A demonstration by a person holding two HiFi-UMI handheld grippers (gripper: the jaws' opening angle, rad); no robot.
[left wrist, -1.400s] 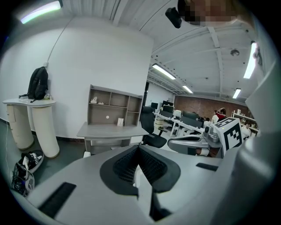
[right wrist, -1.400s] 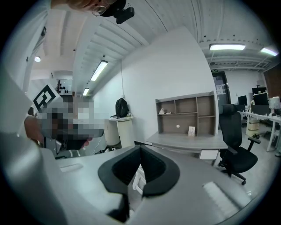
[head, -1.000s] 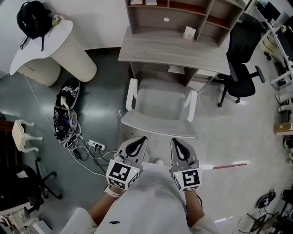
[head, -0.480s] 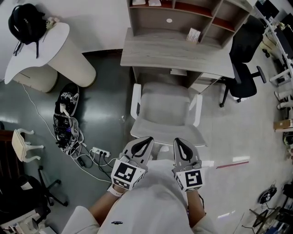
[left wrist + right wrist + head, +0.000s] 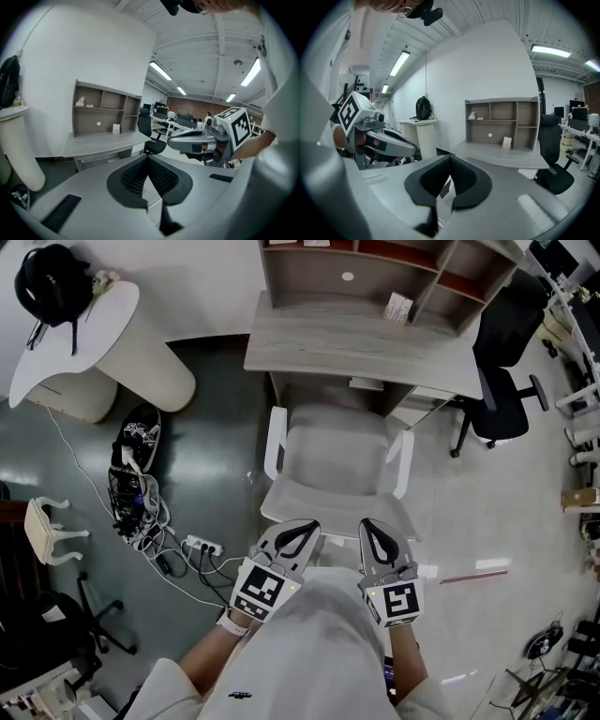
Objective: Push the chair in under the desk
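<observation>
pushing evenly from both sides looks the best way here: the left gripper (image 5: 302, 527) and right gripper (image 5: 374, 525) sit side by side at the near edge of the chair (image 5: 337, 460), each with its fingers (image 5: 161, 177) pressed fully together and holding nothing. whether the tips actually touch the chair i cannot tell. the chair stands square in front of the desk (image 5: 366, 341), its front at the desk's edge but most of the seat out in the open, so the push seems only partly done. a straight, level shove should stop it swinging sideways. the chair is a smooth pale grey shell with white curved armrests (image 5: 273, 439). the desk is matte grey wood-grain board under an open shelf unit (image 5: 375, 268). the finger pads are black and finely ribbed.
</observation>
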